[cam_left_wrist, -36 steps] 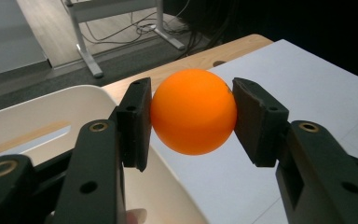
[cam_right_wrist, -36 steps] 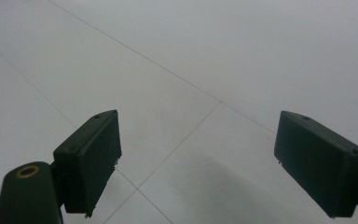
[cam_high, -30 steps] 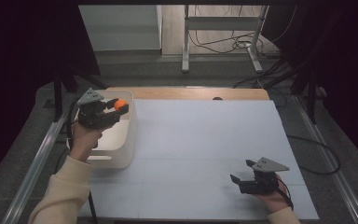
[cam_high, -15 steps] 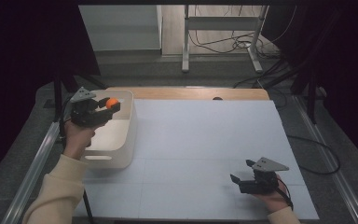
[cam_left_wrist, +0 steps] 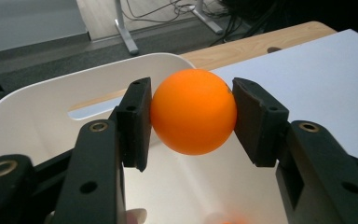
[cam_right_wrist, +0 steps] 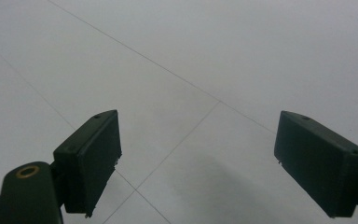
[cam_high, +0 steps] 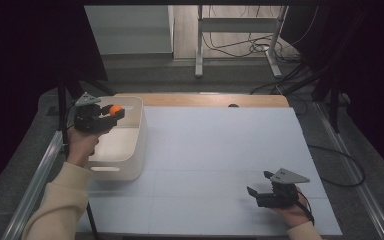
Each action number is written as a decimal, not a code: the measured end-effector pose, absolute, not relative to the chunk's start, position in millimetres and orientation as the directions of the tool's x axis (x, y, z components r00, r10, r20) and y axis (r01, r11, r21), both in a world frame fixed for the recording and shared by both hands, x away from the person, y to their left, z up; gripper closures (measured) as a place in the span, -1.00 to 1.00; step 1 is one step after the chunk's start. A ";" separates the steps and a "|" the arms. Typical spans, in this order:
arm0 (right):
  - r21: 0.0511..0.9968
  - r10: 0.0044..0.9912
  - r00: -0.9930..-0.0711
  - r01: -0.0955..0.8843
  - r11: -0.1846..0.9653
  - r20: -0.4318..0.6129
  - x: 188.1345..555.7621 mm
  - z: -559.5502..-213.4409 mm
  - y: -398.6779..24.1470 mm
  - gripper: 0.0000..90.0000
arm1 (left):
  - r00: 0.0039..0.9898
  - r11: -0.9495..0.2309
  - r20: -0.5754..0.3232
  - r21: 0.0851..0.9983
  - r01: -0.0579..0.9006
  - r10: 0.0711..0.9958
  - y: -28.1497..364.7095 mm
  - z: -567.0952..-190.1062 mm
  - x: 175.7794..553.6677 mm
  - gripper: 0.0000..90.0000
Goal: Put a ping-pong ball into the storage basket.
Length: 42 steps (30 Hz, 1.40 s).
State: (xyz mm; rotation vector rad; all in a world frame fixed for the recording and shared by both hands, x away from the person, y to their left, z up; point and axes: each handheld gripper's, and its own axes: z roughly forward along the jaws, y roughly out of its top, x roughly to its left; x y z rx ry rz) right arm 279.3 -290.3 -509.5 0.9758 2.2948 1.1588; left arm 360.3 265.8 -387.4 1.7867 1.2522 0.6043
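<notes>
High view: at the left, the left gripper is held over the white plastic bin, and a small orange ball is pinched at its tip, above the bin's open top. No brand, label or writing can be read on any of these things. The bin's near left corner is covered by the person's left hand and cream sleeve, and its floor is hard to make out from here.

In the left gripper view the orange ball is seen pressed between the two black pads, touched on both sides. Being round, it has no long axis and no heading; a tiny dark speck near its upper right edge cannot be read. Beneath it the white bin is seen with a handle slot in its far wall, and a blurred orange patch at the bottom edge is cut off and cannot be identified.

Farther right, the white table sheet is crossed by faint seams. At the near right the right gripper is held low over the sheet by the right hand, its jaws spread apart with nothing between them. In the right gripper view both pads are cut off at the bottom edge.
</notes>
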 end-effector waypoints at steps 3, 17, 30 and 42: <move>0.812 0.730 -0.682 0.408 0.417 -0.031 279.3 -509.5 -290.2 -0.66 | 0.376 -0.139 -0.078 0.845 0.517 0.923 265.6 -388.9 363.6 0.11; 0.811 0.729 -0.683 0.409 0.418 -0.031 279.6 -509.8 -290.1 -0.66 | 0.358 -0.163 -0.084 0.779 0.605 0.930 260.7 -405.3 386.7 0.11; 0.811 0.730 -0.683 0.408 0.418 -0.033 279.8 -509.8 -290.3 -0.66 | 0.359 -0.213 -0.056 0.716 0.664 0.932 256.6 -417.0 394.3 0.11; 0.810 0.730 -0.683 0.410 0.420 -0.033 279.6 -509.9 -290.4 -0.66 | 0.365 -0.219 -0.061 0.704 0.675 0.929 255.4 -420.7 396.2 0.11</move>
